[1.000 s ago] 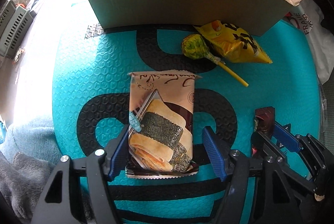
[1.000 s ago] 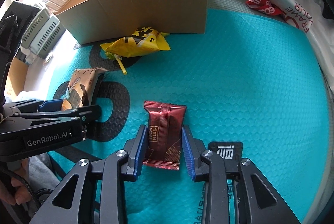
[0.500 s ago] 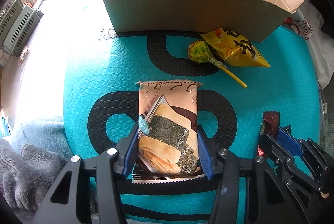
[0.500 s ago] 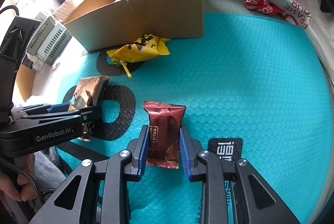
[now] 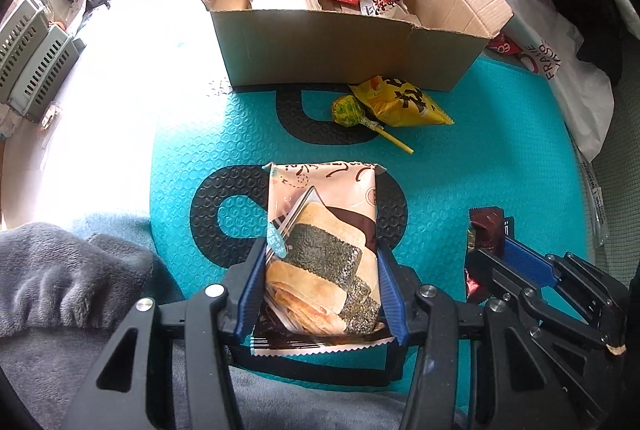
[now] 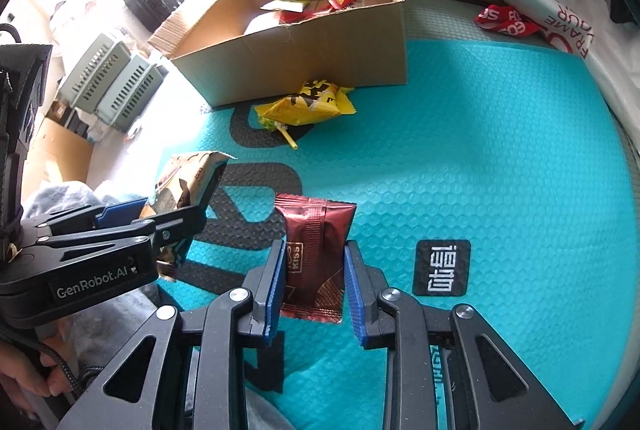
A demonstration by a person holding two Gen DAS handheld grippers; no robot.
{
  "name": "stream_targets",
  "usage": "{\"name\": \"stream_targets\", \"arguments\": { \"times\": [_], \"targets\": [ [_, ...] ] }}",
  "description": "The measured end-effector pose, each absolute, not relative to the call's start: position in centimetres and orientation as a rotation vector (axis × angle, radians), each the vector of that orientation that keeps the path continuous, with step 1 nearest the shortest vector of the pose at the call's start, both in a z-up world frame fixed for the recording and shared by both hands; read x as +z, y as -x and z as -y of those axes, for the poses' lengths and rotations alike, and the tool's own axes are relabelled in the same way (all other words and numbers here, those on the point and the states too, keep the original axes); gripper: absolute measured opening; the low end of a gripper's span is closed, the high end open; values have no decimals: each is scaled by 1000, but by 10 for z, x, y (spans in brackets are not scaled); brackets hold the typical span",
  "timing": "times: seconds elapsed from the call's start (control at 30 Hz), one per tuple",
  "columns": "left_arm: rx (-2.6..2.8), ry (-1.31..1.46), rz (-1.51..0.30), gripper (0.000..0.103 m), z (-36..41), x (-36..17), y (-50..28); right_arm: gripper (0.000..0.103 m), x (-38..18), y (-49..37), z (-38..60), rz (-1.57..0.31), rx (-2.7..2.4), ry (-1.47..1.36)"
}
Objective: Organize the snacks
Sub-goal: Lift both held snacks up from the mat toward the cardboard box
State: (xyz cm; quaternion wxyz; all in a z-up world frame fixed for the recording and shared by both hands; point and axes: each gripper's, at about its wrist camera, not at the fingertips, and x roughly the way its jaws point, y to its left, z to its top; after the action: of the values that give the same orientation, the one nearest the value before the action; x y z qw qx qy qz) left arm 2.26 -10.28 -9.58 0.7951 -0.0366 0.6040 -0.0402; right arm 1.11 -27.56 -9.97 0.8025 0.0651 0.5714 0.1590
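Left gripper (image 5: 322, 282) jaws pinched seaweed cracker pack (image 5: 322, 254) by its sides, lifted off teal mat (image 6: 480, 149). Right gripper (image 6: 314, 284) jaws clamped maroon wrapper (image 6: 316, 254). Cardboard box (image 5: 344, 49) ahead, well apart. Yellow packet (image 5: 400, 101), lollipop (image 5: 348, 109) lay before box. Risk: slick film slipping from jaws mid-carry

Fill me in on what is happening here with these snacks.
A person is tidying snacks with two handheld tongs. The left tongs are shut on a beige seaweed rice cracker packet, and the right tongs are shut on a dark red foil snack packet, both above the teal textured mat. A yellow snack bag and a green wrapped lollipop lie on the mat by the open cardboard box, which already holds snacks.
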Motion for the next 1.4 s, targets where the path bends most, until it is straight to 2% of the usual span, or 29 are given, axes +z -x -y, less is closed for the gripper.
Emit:
{"name": "stream_targets", "arguments": {
  "times": [0.37, 0.7, 1.13, 1.4],
  "targets": [
    [-99, 115, -1202, 50, 78, -47, -1, 28, -58, 5, 265, -1158, 402, -115],
    [-89, 107, -1052, 50, 67, 13, -6, 28, -2, -6, 258, -1008, 433, -64],
    [-79, 135, -943, 50, 57, 68, -63, 28, 57, -62, 252, -850, 451, -29],
    [-69, 134, -930, 50, 55, 74, -115, 28, 68, -111, 244, -810, 476, -1]
  ]
}}
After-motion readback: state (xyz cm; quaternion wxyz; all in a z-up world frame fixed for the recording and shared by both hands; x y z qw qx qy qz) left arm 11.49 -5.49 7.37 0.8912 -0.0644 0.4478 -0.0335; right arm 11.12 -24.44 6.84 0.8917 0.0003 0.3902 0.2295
